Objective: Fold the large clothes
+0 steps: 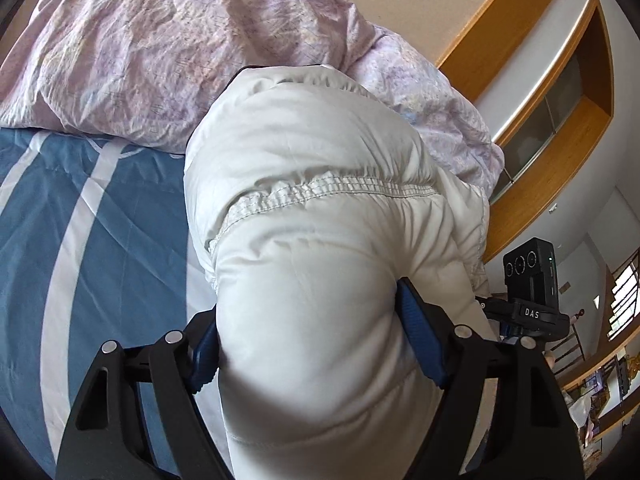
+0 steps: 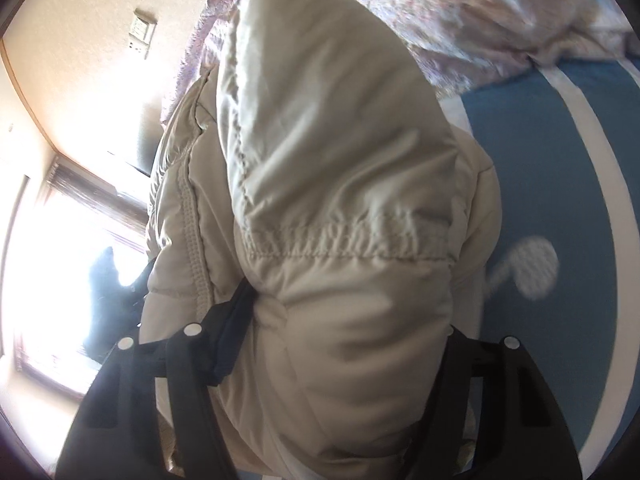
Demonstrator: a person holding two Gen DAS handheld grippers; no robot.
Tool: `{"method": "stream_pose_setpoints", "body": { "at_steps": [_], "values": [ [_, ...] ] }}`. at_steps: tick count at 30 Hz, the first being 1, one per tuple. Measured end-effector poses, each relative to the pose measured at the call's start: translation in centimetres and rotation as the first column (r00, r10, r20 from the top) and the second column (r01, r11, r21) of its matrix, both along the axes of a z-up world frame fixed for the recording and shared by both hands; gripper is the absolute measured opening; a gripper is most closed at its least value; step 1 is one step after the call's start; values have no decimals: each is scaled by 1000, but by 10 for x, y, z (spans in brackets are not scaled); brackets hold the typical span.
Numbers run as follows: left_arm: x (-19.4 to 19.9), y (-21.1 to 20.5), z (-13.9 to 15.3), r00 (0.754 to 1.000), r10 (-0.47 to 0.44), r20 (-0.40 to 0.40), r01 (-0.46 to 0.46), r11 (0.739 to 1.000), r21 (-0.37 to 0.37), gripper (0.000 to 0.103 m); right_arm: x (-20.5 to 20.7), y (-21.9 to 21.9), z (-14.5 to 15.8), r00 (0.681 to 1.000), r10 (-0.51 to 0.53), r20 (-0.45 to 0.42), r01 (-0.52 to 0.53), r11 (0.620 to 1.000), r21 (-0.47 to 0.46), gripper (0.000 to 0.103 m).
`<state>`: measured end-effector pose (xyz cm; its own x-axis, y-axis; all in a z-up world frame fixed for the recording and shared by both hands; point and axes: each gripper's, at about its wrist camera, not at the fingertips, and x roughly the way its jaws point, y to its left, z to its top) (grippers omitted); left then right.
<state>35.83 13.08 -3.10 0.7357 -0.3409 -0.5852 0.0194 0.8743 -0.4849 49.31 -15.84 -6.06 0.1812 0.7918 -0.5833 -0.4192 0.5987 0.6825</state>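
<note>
A puffy white padded jacket [image 1: 320, 200] fills the middle of the left wrist view. My left gripper [image 1: 308, 344] is shut on a thick fold of it, blue pads [image 1: 416, 332] pressing both sides, and holds it up above the bed. In the right wrist view the same jacket [image 2: 332, 200] looks cream, with a zip down its left side. My right gripper [image 2: 344, 344] is shut on another bunch of it; the right fingertip is hidden behind the fabric. The other gripper's camera unit [image 1: 532, 280] shows beside the jacket.
A blue bedsheet with white stripes [image 1: 100, 240] lies below, also in the right wrist view [image 2: 560, 160]. A crumpled pink duvet [image 1: 160, 48] is heaped at the far end. A wooden-framed window [image 1: 560, 112] and a bright window [image 2: 60, 260] are on the walls.
</note>
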Motion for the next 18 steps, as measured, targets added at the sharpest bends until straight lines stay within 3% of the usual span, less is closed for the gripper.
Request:
{"method": "stream_pose_setpoints", "body": {
  "at_steps": [3,8,14,15,18],
  "values": [
    [15,12,-5,1000,26,-7,-26,999,31,79,9,16,-1,999,-42,18,42,998,-37,65],
    [29,15,-20,996,93,-10,-91,989,114,81,13,32,-8,982,-178,57,183,979,-93,77],
    [5,-1,3,983,166,78,-182,936,300,87,-26,44,28,934,-245,259,311,916,-255,86],
    [-2,-2,8,981,172,94,-193,927,322,90,-36,37,38,913,-261,314,350,897,-271,89],
    [-22,-6,21,973,184,139,-223,906,360,93,-64,22,65,809,-310,499,493,821,-288,91]
  ]
}}
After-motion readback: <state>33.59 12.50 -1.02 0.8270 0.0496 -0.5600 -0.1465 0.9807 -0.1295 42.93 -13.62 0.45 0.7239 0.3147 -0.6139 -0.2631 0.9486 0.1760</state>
